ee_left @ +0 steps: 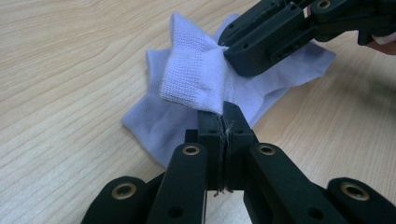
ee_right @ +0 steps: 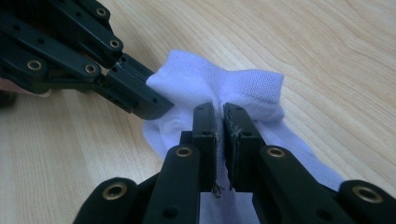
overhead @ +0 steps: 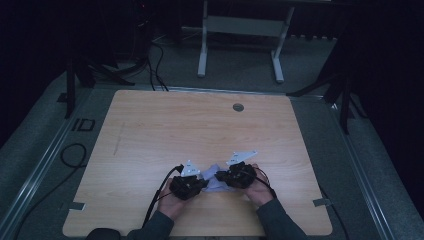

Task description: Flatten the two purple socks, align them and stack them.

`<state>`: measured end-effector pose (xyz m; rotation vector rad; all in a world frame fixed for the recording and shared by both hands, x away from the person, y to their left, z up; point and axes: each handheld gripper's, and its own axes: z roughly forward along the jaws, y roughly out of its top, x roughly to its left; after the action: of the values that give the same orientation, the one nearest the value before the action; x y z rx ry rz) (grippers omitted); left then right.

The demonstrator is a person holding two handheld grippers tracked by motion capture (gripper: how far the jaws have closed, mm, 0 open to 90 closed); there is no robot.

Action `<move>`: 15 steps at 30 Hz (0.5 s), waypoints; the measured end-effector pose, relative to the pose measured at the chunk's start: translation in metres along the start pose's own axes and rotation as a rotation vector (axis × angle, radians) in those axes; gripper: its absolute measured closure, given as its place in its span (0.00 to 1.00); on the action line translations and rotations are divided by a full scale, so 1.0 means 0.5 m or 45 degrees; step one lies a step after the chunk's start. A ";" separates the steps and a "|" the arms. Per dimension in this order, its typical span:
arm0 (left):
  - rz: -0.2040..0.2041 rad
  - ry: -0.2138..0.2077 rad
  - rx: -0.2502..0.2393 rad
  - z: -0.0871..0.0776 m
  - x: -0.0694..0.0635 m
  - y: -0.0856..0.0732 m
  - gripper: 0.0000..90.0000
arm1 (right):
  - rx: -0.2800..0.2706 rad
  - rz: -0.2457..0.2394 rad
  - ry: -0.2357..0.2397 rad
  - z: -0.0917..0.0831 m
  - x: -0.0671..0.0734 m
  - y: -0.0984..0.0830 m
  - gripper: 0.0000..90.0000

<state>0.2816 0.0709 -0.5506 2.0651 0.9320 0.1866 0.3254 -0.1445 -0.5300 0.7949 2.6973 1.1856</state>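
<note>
A: White knit sock (ee_left: 196,79) lay on the wooden table (overhead: 150,130), near its front edge. Which gripper was nearer?

B: Both were at it. Left gripper (ee_left: 223,109) was clamped on the cuff fold; right gripper (ee_right: 219,112) was clenched on the cuff from the opposite side.

A: Long axis?

B: The sock ran away from the left gripper, toward the right gripper. Pulling apart would probably open the cuff.

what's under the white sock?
The light wooden table lies under the white knitted sock, whose folded layers lie on each other. Both sets of jaws pinch its raised cuff. Whether anything lies beneath the fabric is hidden.
</note>
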 end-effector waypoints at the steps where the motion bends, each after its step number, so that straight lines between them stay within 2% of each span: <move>1: -0.002 0.003 0.006 -0.001 0.001 -0.001 0.98 | 0.003 -0.002 -0.001 0.002 0.001 0.000 0.93; 10: -0.032 0.007 0.012 -0.014 0.003 -0.003 0.98 | 0.021 -0.012 0.013 0.017 0.011 0.000 0.92; 15: -0.044 0.018 0.047 -0.013 0.004 -0.006 0.98 | 0.039 -0.030 0.000 0.029 0.016 0.000 0.92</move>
<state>0.2783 0.0776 -0.5491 2.0825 0.9860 0.1665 0.3227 -0.1310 -0.5388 0.7652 2.7232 1.1420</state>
